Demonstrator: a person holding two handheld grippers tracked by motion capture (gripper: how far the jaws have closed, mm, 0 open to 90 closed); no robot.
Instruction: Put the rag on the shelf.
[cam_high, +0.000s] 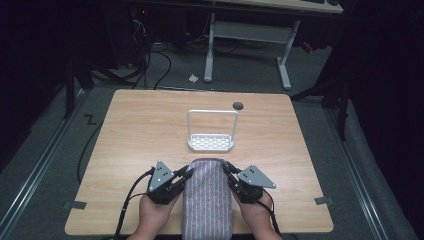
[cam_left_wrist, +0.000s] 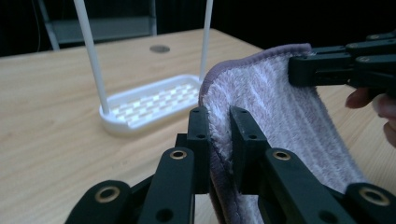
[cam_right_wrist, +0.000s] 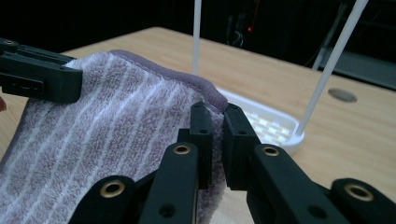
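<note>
A purple striped towel (cam_high: 207, 199) hangs over the table's near edge, its far end lifted off the wood. My left gripper (cam_high: 186, 174) is shut on the towel's far left corner (cam_left_wrist: 219, 116), the pile squeezed between both jaws. On the far right corner (cam_right_wrist: 215, 105) my right gripper (cam_high: 228, 172) is shut in the same way. Each gripper view also shows the other gripper clamped on the opposite corner. A white wire rack (cam_high: 211, 142) with a tall hoop handle stands on the table just beyond the towel.
The wooden table (cam_high: 135, 135) has a round dark grommet (cam_high: 238, 105) near its far edge. Behind the table are desk legs and cables on a grey floor. Bare wood lies left and right of the rack.
</note>
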